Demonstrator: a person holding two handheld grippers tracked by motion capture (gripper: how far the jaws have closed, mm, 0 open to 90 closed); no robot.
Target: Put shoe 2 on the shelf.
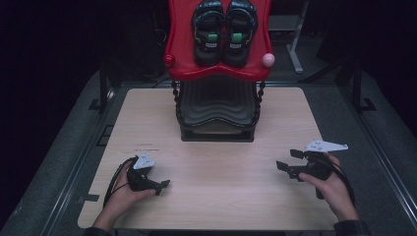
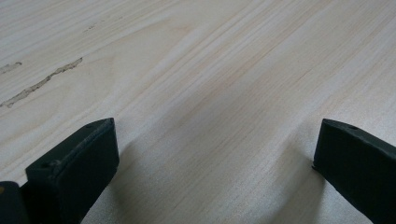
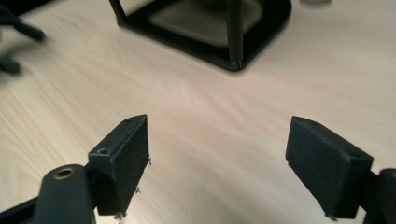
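Observation:
A pair of black sandals with green tabs rests on the red top shelf of a black rack at the back middle of the wooden table. At the table's front left, a hand holds my left gripper low over the wood. Its jaws point right and stand open, and the left gripper view has nothing but bare wood between the left gripper jaws. My right gripper is at the front right and points left. In its own view the right gripper is open over bare wood.
The rack's black base stands ahead of the right gripper. A red knob and a pink knob sit at the red shelf's front corners. Dark floor and metal frame legs surround the table.

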